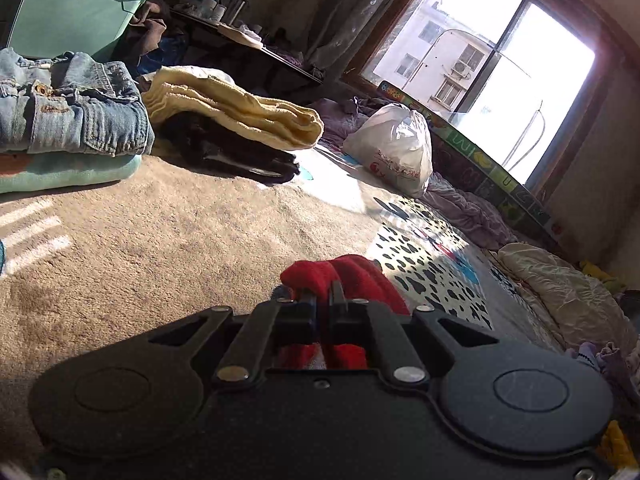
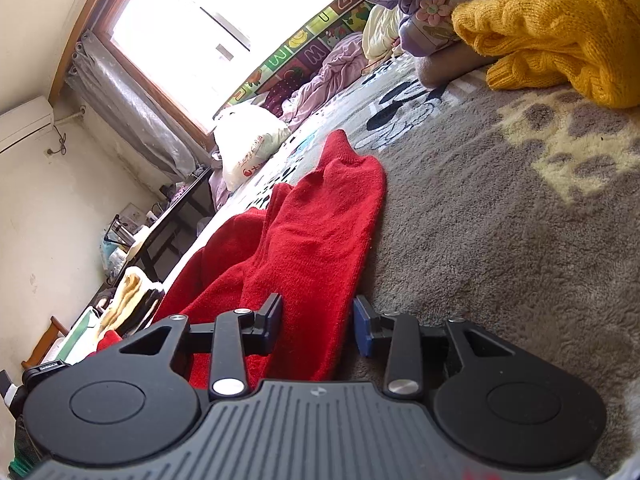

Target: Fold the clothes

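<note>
In the left wrist view, the left gripper (image 1: 324, 300) sits at lower centre with its jaws clamped on a bunched fold of the red sweater (image 1: 352, 280), which rises just beyond the fingertips above the tan carpet (image 1: 160, 240). At upper left lie folded jeans (image 1: 72, 108) on a mint towel (image 1: 68, 174), with a yellow towel (image 1: 236, 108) over dark cloth beside them and a green bin (image 1: 72, 16) behind. A white bag (image 1: 394, 148) stands near the window (image 1: 488, 64) at upper right. In the right wrist view, the right gripper (image 2: 318, 320) is at lower centre, jaws part open, the sweater (image 2: 312, 232) lying between them; whether the pads press it is unclear. The sweater stretches from there toward the frame's middle over the grey carpet (image 2: 500, 240). A yellow knit (image 2: 560, 28) is heaped at upper right.
</note>
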Demonstrator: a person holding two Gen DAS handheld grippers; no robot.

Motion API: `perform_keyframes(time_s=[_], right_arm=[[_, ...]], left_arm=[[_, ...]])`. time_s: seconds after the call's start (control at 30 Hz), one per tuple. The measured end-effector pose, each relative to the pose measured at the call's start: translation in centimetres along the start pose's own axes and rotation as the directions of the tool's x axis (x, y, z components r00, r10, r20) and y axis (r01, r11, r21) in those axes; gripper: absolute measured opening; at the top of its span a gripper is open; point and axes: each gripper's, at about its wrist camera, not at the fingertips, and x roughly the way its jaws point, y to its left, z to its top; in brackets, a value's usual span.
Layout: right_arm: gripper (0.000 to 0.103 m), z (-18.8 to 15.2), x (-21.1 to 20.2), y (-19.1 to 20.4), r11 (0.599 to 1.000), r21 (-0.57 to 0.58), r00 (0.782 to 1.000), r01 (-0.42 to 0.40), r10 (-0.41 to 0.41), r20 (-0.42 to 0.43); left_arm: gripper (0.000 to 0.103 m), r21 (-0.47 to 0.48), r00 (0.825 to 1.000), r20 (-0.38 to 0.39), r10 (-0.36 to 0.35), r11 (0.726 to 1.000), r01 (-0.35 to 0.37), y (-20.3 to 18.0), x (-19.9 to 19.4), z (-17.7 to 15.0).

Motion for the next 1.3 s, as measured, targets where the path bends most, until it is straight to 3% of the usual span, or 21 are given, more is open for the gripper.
perform_keyframes(time_s=[0.17, 0.27, 0.33, 0.4, 0.57, 0.63, 0.67, 0.7, 0.8, 0.83, 0.87, 0.9, 0.97, 1.03, 1.07, 1.1, 1.13, 1.17, 1.23, 1.27, 1.3], right_arm=[[0.035, -0.8, 0.4, 1.7, 1.000, -0.027, 0.999, -0.013, 0.012, -0.050], [0.035, -1.6, 0.9, 2.5, 0.999, -0.039, 0.997, -0.021, 0.018, -0.081], [0.035, -1.8, 1.1, 2.6, 0.999, -0.042, 0.996, -0.020, 0.016, -0.085], [0.032, -2.0, 1.1, 2.5, 0.999, -0.033, 0.996, -0.021, 0.019, -0.085], [0.031, -2.3, 1.0, 1.8, 0.999, 0.001, 0.997, -0.042, 0.042, -0.069], [0.031, -2.4, 1.0, 1.7, 0.999, -0.003, 0.997, -0.049, 0.049, -0.064], [0.031, -2.4, 1.1, 1.6, 0.999, -0.002, 0.997, -0.053, 0.053, -0.062], [0.031, -2.4, 1.1, 1.5, 0.998, 0.000, 0.997, -0.057, 0.057, -0.060], [0.031, -2.5, 1.0, 1.3, 0.998, 0.007, 0.996, -0.067, 0.067, -0.057], [0.031, -2.5, 1.0, 1.3, 0.998, 0.008, 0.996, -0.069, 0.069, -0.056], [0.031, -2.5, 1.0, 1.3, 0.997, 0.008, 0.996, -0.071, 0.071, -0.055], [0.031, -2.5, 1.0, 1.3, 0.997, 0.009, 0.996, -0.072, 0.072, -0.055], [0.031, -2.4, 1.1, 1.3, 0.997, 0.009, 0.996, -0.074, 0.074, -0.055], [0.031, -2.5, 1.1, 1.3, 0.997, 0.011, 0.996, -0.075, 0.076, -0.054], [0.031, -2.5, 1.1, 1.3, 0.997, 0.012, 0.996, -0.076, 0.076, -0.053], [0.031, -2.5, 1.1, 1.2, 0.997, 0.014, 0.996, -0.077, 0.078, -0.053], [0.031, -2.4, 1.1, 1.2, 0.997, 0.016, 0.995, -0.078, 0.079, -0.053], [0.031, -2.4, 1.1, 1.1, 0.997, 0.016, 0.995, -0.079, 0.080, -0.053], [0.031, -2.3, 1.2, 1.1, 0.997, 0.017, 0.995, -0.080, 0.081, -0.053], [0.031, -2.3, 1.2, 1.0, 0.997, 0.018, 0.995, -0.081, 0.082, -0.054], [0.031, -2.2, 1.2, 1.0, 0.997, 0.019, 0.995, -0.082, 0.082, -0.054]], left_arm=[[0.003, -0.031, 0.998, 0.027, 0.056, 0.998, -0.056, 2.0, -0.6, 0.9], [0.005, -0.059, 0.992, -0.026, 0.121, 0.991, -0.122, 3.9, 0.3, 0.8], [0.015, -0.097, 0.988, -0.093, 0.125, 0.986, -0.134, 5.6, 1.5, 0.5], [0.031, -0.228, 0.986, -0.102, 0.131, 0.962, -0.151, 7.7, 1.4, 0.7], [0.033, -0.392, 0.990, -0.140, 0.003, 0.918, -0.058, 10.2, 3.1, 1.1], [0.032, -0.481, 0.988, -0.140, -0.071, 0.877, -0.005, 11.1, 3.9, 0.9], [0.026, -0.513, 0.983, -0.141, -0.117, 0.858, 0.028, 11.3, 4.3, 0.9], [0.013, -0.508, 0.982, -0.139, -0.130, 0.860, 0.042, 11.1, 4.4, 1.1], [0.003, -0.364, 0.995, -0.033, -0.092, 0.928, 0.073, 8.6, 2.8, 2.5], [0.003, -0.279, 0.996, 0.030, -0.085, 0.956, 0.090, 7.2, 1.7, 3.2], [0.003, -0.128, 0.990, 0.106, -0.092, 0.986, 0.105, 5.0, 0.3, 3.9], [0.003, 0.046, 0.977, 0.182, -0.114, 0.993, 0.107, 2.8, -1.1, 4.1], [0.003, 0.311, 0.953, 0.256, -0.161, 0.947, 0.076, -0.4, -2.6, 3.9], [0.003, 0.417, 0.981, 0.158, -0.109, 0.908, 0.034, -0.9, -1.5, 2.8], [0.006, 0.410, 0.999, 0.042, -0.002, 0.912, -0.015, 0.1, 0.4, 2.1], [0.010, 0.405, 0.993, -0.055, 0.107, 0.911, -0.076, 1.1, 2.2, 1.4], [0.010, 0.377, 0.979, -0.085, 0.184, 0.916, -0.139, 2.2, 2.8, 1.0], [0.010, 0.298, 0.985, -0.092, 0.145, 0.948, -0.112, 3.3, 2.3, 1.4], [0.020, 0.137, 0.993, -0.097, 0.067, 0.989, -0.054, 5.3, 1.3, 2.3], [0.041, 0.060, 0.995, -0.092, 0.029, 0.998, -0.024, 6.0, 1.1, 2.6], [0.053, -0.024, 0.997, -0.083, -0.005, 1.000, 0.003, 6.8, 1.0, 2.7]])
